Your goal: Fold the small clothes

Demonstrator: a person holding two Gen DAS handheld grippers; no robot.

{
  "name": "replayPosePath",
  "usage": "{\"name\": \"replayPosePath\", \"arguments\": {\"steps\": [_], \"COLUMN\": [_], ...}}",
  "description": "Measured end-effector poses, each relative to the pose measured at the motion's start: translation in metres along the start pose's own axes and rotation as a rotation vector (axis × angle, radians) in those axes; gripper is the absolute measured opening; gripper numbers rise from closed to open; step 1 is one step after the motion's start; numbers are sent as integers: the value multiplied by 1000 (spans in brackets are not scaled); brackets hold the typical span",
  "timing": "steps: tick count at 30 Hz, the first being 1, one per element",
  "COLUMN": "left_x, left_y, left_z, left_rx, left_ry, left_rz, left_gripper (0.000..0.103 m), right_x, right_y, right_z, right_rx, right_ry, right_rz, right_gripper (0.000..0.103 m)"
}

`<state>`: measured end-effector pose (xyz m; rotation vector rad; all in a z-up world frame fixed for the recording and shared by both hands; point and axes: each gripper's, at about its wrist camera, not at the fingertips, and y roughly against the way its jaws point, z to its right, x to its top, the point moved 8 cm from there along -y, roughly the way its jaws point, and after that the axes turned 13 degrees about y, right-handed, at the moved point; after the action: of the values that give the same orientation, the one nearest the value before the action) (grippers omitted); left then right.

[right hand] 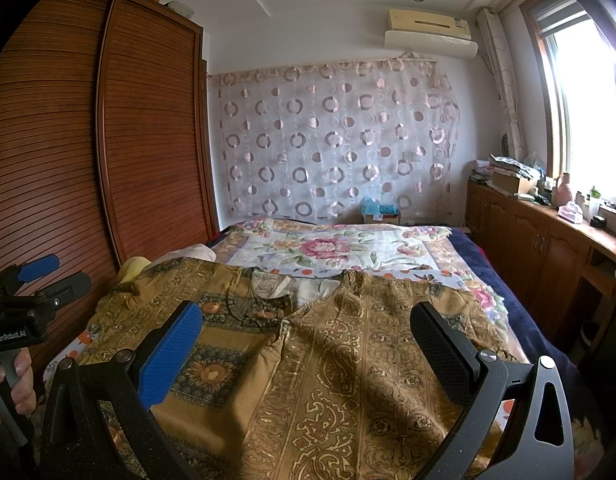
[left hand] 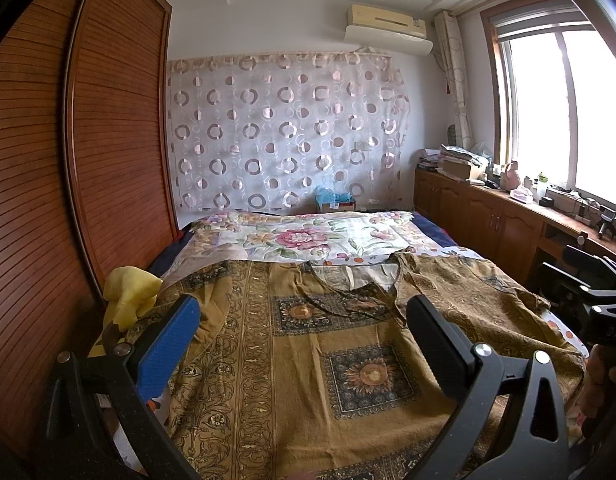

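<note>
Now both tongs hang released: left tongs, right tongs, just above the brown patterned garment spread flat on the bed, neckline away from them, long axis running straight ahead.

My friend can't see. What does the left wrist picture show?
A brown-and-gold patterned shirt lies spread flat on a bed, between the fingers of the open left gripper. A yellow cloth sits at the bed's left edge beside a wooden wardrobe.
</note>
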<state>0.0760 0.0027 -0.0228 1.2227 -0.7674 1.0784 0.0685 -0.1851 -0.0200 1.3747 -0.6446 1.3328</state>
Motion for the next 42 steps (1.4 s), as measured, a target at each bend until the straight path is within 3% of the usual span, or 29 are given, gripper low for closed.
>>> {"name": "replayPosePath", "arguments": {"steps": [15,27,42], "left_x": [0,-10,-3], "left_y": [7,-13,-37], "left_z": [-10,-47,-93], "left_rx": [18,70,102], "left_ry": [-1,13,-1], "left_rz": [-19,-73,-110], "left_gripper": [103,103,103], "right_x": [-3,-4,13], "right_y": [-9,-26,-53], "right_z": [-3,-10,-27], "right_rx": [38,54,137], "right_ry": [-12,21,78], "right_rz": [-6,-36,-20], "right_gripper": [103,103,103]}}
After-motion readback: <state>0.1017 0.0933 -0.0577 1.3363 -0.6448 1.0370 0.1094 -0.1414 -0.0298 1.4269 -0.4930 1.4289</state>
